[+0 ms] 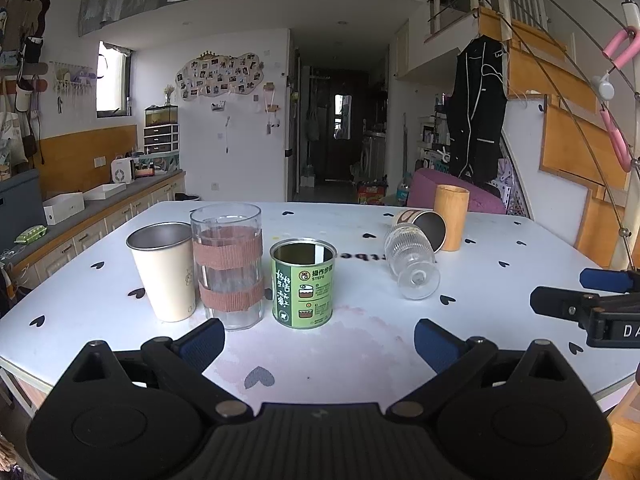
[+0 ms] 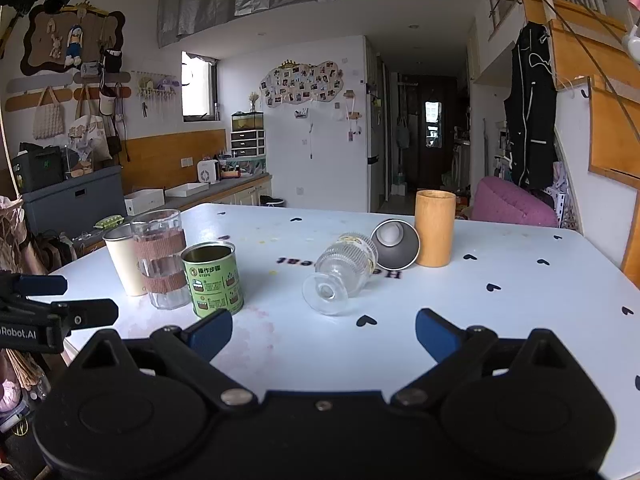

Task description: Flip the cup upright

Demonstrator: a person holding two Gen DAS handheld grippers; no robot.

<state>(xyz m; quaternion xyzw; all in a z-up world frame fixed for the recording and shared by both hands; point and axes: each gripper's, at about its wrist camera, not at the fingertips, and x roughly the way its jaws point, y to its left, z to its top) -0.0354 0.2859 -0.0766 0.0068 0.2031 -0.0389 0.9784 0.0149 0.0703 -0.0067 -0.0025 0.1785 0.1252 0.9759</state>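
A ribbed clear glass cup (image 1: 410, 262) (image 2: 344, 272) lies on its side on the white table (image 1: 360, 344) (image 2: 500, 320), foot toward me. Behind it a metal-lined paper cup (image 1: 424, 226) (image 2: 395, 244) also lies on its side. My left gripper (image 1: 319, 344) is open and empty, low over the near table edge in front of the upright cups. My right gripper (image 2: 324, 334) is open and empty, just short of the glass cup. The right gripper shows at the right edge of the left wrist view (image 1: 560, 296).
Upright on the left stand a cream metal cup (image 1: 166, 272) (image 2: 122, 260), a clear tumbler with brown bands (image 1: 228, 268) (image 2: 162, 258) and a green tin (image 1: 303, 282) (image 2: 212, 280). A wooden cup (image 1: 452, 216) (image 2: 435, 228) stands behind the fallen ones.
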